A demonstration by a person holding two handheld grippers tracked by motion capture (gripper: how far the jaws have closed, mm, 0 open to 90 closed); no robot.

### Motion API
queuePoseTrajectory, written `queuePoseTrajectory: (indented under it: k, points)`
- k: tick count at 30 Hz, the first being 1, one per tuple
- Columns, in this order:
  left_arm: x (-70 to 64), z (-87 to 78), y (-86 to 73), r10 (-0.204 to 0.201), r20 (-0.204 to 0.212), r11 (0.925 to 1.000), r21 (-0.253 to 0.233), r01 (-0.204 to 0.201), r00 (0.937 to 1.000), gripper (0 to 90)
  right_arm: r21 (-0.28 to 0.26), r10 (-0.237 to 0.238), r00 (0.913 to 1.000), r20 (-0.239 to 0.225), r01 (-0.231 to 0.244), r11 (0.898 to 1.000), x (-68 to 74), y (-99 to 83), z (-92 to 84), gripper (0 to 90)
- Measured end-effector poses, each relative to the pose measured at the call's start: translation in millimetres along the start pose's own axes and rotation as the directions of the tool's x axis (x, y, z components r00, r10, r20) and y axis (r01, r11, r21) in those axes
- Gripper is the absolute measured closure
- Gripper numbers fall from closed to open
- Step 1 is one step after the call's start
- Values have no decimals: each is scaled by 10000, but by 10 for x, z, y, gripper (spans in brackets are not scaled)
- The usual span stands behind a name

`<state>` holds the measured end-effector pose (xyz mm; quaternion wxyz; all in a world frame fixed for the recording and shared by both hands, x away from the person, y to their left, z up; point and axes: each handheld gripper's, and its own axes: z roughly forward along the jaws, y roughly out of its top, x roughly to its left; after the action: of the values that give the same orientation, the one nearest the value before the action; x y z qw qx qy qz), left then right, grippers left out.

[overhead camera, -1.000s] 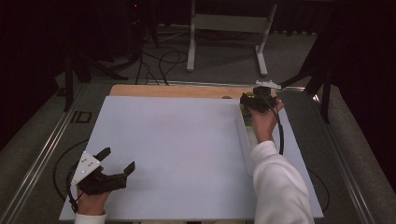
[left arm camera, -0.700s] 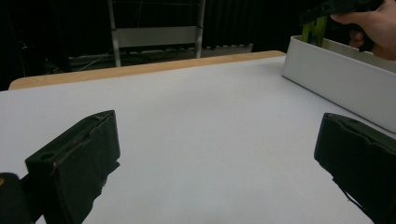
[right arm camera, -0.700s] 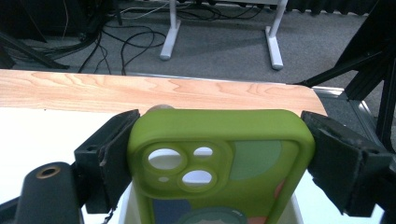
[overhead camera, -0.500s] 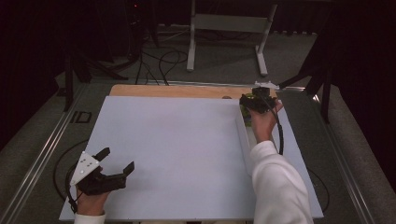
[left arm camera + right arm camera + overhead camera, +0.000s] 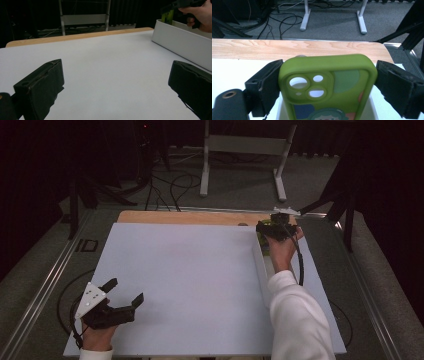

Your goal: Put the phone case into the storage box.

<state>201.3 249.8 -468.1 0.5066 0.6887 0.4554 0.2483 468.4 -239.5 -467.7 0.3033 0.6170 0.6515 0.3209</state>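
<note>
Item: green phone case (image 5: 328,85), centre of the right gripper view, clamped by its long side edges between the right gripper's (image 5: 276,227) fingers above a white tray (image 5: 180,42), upper right of the high view. Likely light, rubbery, slightly flexible; edge grip suits. Left gripper (image 5: 122,295), lower left, fingers wide open, empty, low over the surface (image 5: 190,285).

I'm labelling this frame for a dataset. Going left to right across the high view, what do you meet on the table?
Left gripper → bare white board → box wall → right gripper with the green phone case.
</note>
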Motion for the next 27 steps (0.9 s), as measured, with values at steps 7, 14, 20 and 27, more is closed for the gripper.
queuePoseTrajectory:
  k: [7, 14, 20, 27]
  points:
    - [8, -8, 0, -42, -11, 10000, -33, 42, 10000, 9, -25, -89, 9999, -59, 88, 10000, 23, 8, 6, 82]
    - [7, -8, 1, -38, -13, 10000, -31, 38, 10000, 9, -143, 82, 9997, -225, -85, 9999, 5, 27, -22, 82]
    - [-1, -5, 3, -43, 2, 10000, -33, 43, 10000, 9, -245, -9, 9993, -373, 0, 9997, 8, 46, -55, 82]
    - [4, -4, 3, -44, -13, 10000, -49, 44, 10000, 9, -307, -29, 9985, -539, 12, 9995, 24, 48, -82, 83]
